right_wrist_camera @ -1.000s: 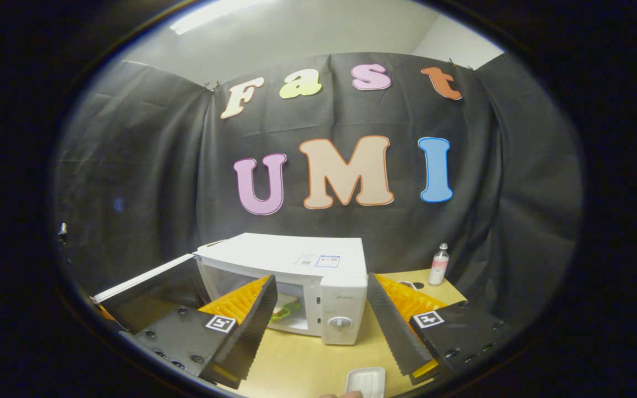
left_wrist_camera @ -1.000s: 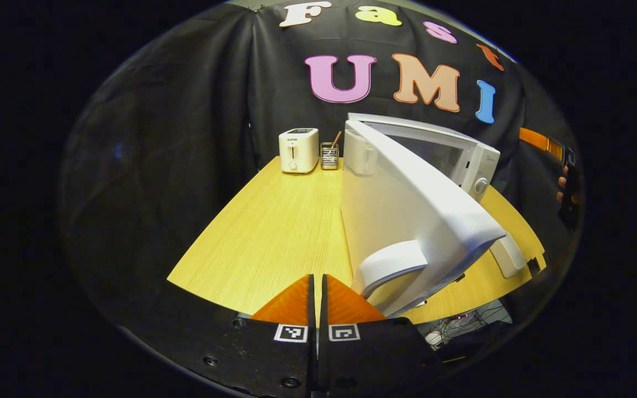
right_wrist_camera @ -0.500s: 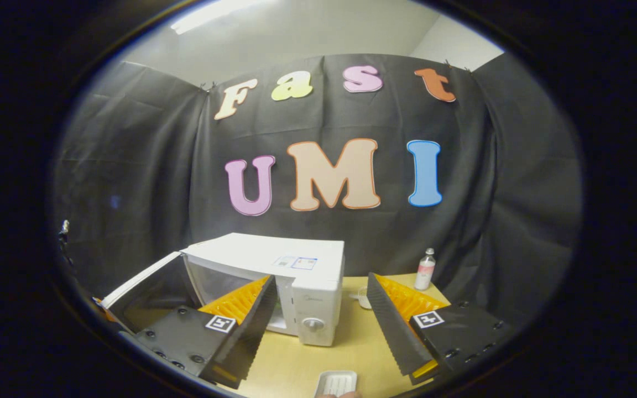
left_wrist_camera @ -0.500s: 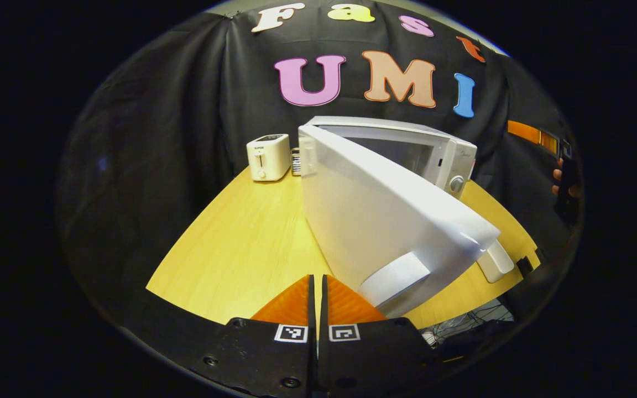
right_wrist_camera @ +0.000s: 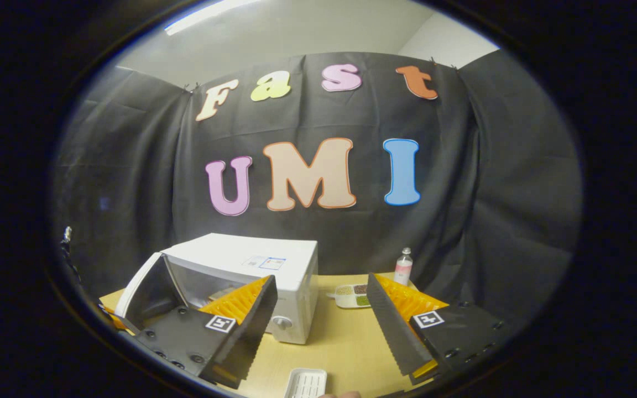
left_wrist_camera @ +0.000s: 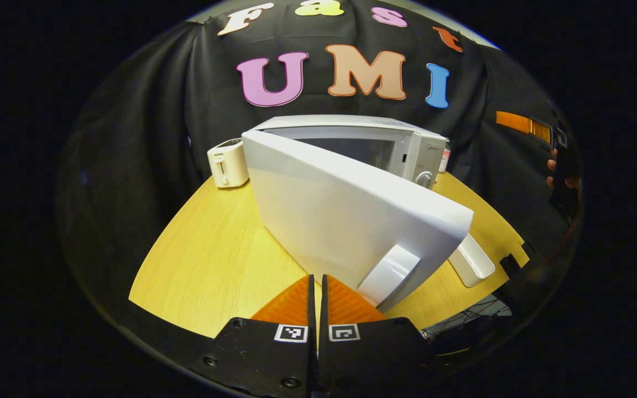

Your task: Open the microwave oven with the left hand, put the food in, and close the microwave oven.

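Observation:
The white microwave (left_wrist_camera: 351, 132) stands on the wooden table (left_wrist_camera: 213, 265) with its door (left_wrist_camera: 346, 215) swung partly open, outer face toward me. The door's curved handle (left_wrist_camera: 387, 270) lies just right of my left gripper (left_wrist_camera: 317, 281), which is shut with nothing between its fingers. In the right gripper view the microwave (right_wrist_camera: 252, 260) sits at lower left, its door (right_wrist_camera: 150, 287) ajar. The open right gripper (right_wrist_camera: 321, 309) hangs in front of it, holding nothing. Its left finger (right_wrist_camera: 241, 309) hides most of the oven's inside, so I cannot make out the food.
A white toaster (left_wrist_camera: 228, 163) stands behind the door at the back left. An empty white tray (left_wrist_camera: 470, 257) (right_wrist_camera: 307, 382) lies near the table's front edge. A small bottle (right_wrist_camera: 403, 265) and a compartment dish (right_wrist_camera: 351, 296) sit to the microwave's right. A hand (left_wrist_camera: 559, 171) shows at far right.
The door has swung further toward the oven as the left gripper moved along its outer face. The right gripper's view has drifted right, so the microwave sits further left.

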`<action>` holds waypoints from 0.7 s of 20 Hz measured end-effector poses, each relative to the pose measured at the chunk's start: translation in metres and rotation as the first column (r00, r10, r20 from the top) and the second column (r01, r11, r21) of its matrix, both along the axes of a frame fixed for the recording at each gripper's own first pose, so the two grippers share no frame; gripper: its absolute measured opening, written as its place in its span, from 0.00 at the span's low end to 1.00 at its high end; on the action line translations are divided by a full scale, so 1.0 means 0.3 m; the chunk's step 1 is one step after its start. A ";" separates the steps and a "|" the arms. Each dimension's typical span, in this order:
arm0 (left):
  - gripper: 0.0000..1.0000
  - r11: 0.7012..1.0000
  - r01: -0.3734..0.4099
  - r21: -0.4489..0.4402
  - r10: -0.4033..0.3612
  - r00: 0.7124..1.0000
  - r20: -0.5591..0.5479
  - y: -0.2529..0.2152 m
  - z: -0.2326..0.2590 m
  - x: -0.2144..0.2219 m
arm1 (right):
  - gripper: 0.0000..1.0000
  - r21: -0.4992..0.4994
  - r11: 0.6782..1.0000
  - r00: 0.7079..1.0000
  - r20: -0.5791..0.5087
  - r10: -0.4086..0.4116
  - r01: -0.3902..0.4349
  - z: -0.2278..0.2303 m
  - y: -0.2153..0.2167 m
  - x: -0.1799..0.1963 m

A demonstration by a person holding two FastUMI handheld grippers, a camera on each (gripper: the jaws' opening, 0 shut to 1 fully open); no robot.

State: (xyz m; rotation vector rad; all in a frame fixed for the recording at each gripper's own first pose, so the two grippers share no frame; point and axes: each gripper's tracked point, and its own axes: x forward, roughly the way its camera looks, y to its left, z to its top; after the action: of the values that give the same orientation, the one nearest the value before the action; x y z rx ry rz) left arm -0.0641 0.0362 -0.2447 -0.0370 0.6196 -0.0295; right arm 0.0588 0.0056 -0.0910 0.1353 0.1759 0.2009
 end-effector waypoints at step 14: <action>0.00 0.995 0.096 0.007 -0.096 0.995 0.039 -0.146 0.038 0.151 | 0.92 -0.020 0.998 0.998 0.019 -0.055 0.055 0.012 -0.132 0.031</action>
State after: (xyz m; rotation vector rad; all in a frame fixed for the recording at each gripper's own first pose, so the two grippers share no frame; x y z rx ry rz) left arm -0.0187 -0.0076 -0.2331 -0.0013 0.5817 -0.1214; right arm 0.0682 -0.0340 -0.0873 0.1177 0.1555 0.1453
